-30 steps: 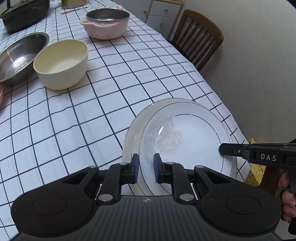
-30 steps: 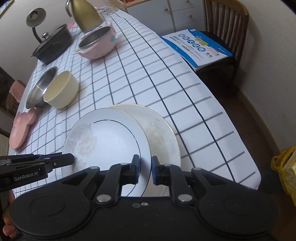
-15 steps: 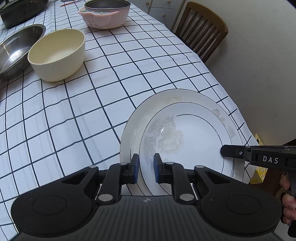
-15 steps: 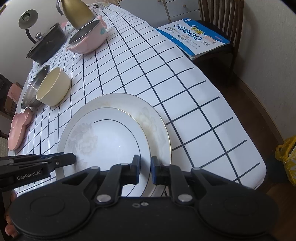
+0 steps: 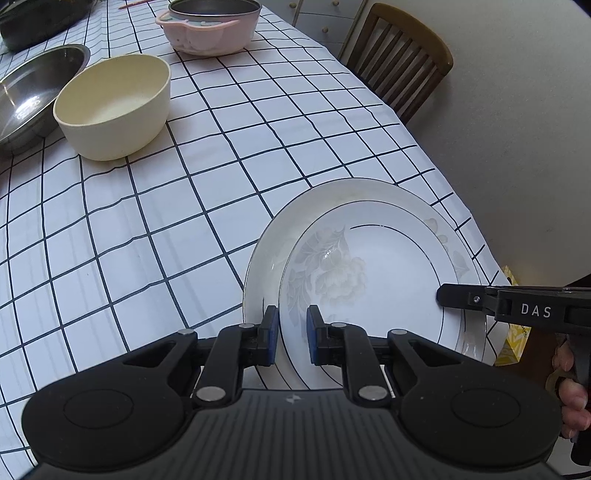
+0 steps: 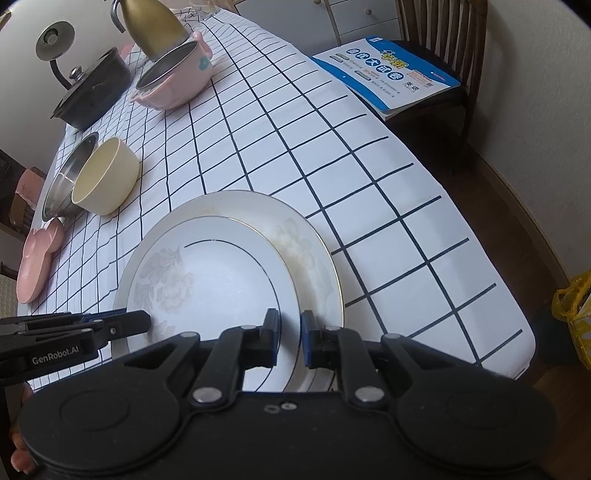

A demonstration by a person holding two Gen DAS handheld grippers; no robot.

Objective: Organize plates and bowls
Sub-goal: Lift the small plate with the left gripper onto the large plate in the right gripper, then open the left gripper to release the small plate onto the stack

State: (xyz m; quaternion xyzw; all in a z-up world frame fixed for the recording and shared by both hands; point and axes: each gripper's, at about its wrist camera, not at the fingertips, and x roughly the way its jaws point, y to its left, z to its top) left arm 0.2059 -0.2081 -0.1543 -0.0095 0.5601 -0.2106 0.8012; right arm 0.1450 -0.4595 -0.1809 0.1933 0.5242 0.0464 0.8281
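A small white plate with a grey flower [image 5: 369, 280] [image 6: 214, 291] rests inside a larger white plate [image 5: 291, 229] [image 6: 291, 229] near the table's front right corner. My left gripper [image 5: 291, 334] grips the small plate's left rim, which passes between its blue pads. My right gripper [image 6: 289, 338] grips its right rim the same way. Each gripper's fingers show in the other's view: the right one [image 5: 461, 297], the left one [image 6: 122, 323]. A cream bowl [image 5: 114, 107] [image 6: 107, 175] stands further back beside a steel bowl [image 5: 33, 92] [image 6: 68, 177].
A pink pot [image 5: 208, 26] [image 6: 173, 79], a black lidded pot [image 6: 92, 92] and a gold kettle [image 6: 155, 26] stand at the far end. A pink dish [image 6: 37, 262] lies at the left edge. A wooden chair [image 5: 402, 62] holds a blue booklet [image 6: 388, 77].
Both grippers have carried the small plate rightward over the larger plate and lowered it until it rests centred inside it. Both jaws remain closed on its rim.
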